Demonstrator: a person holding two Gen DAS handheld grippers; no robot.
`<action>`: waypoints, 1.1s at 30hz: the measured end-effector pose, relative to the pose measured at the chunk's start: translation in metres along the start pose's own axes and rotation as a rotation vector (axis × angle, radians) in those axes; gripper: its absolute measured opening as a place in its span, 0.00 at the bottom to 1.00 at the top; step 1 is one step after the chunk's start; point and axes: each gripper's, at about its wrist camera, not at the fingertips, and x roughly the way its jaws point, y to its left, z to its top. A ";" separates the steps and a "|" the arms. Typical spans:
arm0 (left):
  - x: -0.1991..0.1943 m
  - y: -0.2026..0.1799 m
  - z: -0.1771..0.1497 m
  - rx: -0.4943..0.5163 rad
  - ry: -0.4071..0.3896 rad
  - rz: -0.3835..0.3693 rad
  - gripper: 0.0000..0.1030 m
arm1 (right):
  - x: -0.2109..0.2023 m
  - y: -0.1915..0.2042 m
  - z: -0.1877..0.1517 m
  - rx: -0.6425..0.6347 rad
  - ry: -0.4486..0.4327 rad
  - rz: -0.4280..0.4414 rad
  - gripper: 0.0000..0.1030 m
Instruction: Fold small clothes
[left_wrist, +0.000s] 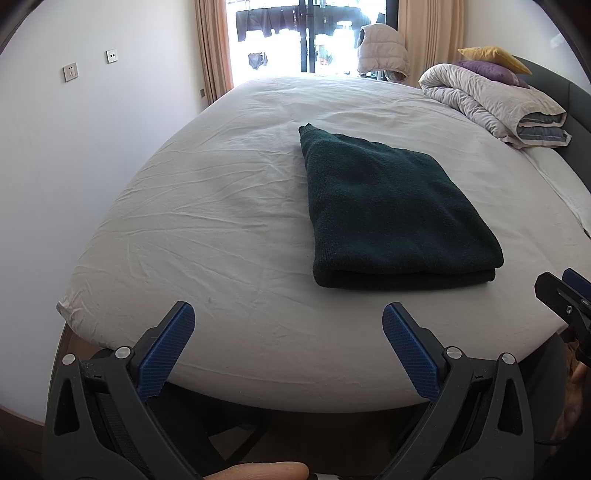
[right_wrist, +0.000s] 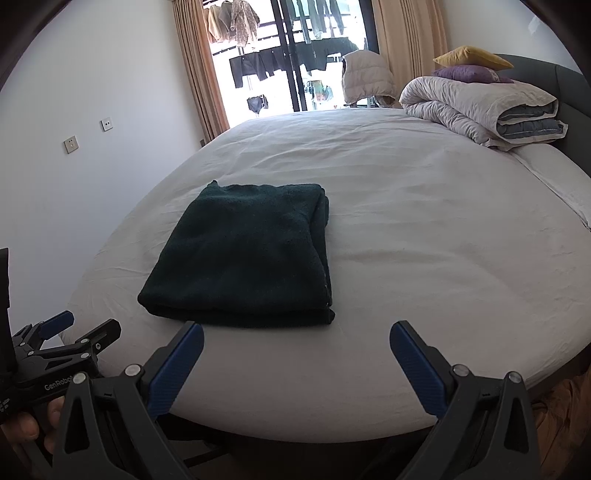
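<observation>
on white bed (left_wrist: 221, 229), folded dark sweater (left_wrist: 388, 206)

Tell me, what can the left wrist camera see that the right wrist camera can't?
Only the left wrist view shows a fingertip at the bottom edge, and the right tongs poking in at its right side. Only the right wrist view shows brownish clothes hanging high by the window, and the left tongs at its left side. Both show the folded dark green garment lying flat on the white bed, the rolled duvet with a yellow pillow on top, and open tongs holding nothing.
</observation>
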 end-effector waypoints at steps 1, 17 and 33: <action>0.000 0.000 0.000 0.000 0.000 -0.001 1.00 | 0.000 0.000 0.000 0.000 0.002 0.000 1.00; 0.000 -0.002 -0.001 0.001 0.000 -0.001 1.00 | 0.001 0.000 -0.002 0.003 0.008 0.002 1.00; 0.000 -0.003 -0.001 0.001 0.002 -0.002 1.00 | 0.003 0.001 -0.004 0.004 0.012 0.004 1.00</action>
